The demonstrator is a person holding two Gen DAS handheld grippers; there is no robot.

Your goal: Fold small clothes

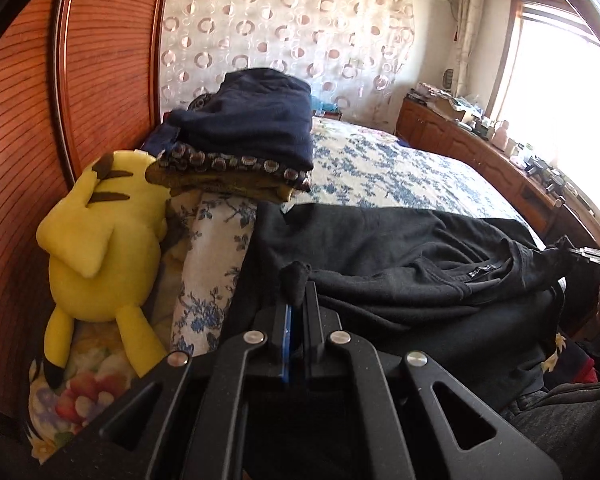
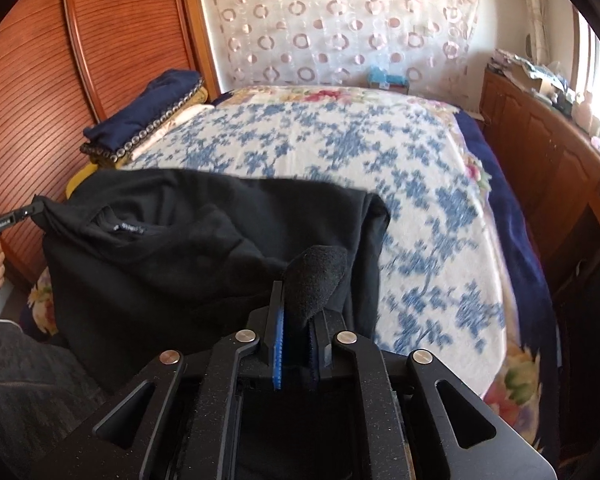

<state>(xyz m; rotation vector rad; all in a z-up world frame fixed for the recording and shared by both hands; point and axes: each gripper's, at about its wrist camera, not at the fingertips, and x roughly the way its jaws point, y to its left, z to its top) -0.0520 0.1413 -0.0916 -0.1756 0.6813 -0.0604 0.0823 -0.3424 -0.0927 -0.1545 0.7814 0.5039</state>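
A black shirt (image 1: 400,248) lies spread across the near edge of the bed, collar label (image 2: 128,227) facing up. My left gripper (image 1: 298,296) is shut on one corner of it, and a small nub of black cloth pokes out past the fingertips. My right gripper (image 2: 298,292) pinches the opposite corner, with a thick fold of the black shirt (image 2: 172,248) bunched between its jaws. The shirt hangs slack between the two grippers. The other gripper shows at the edge of each view, pinching the far corner of the cloth (image 1: 592,254) (image 2: 16,216).
A stack of folded clothes (image 1: 244,136) sits by the wooden headboard (image 1: 28,120), beside a yellow plush toy (image 1: 100,232). The blue floral bedspread (image 2: 340,152) stretches beyond the shirt. A cluttered wooden cabinet (image 2: 548,152) runs along the right under a bright window.
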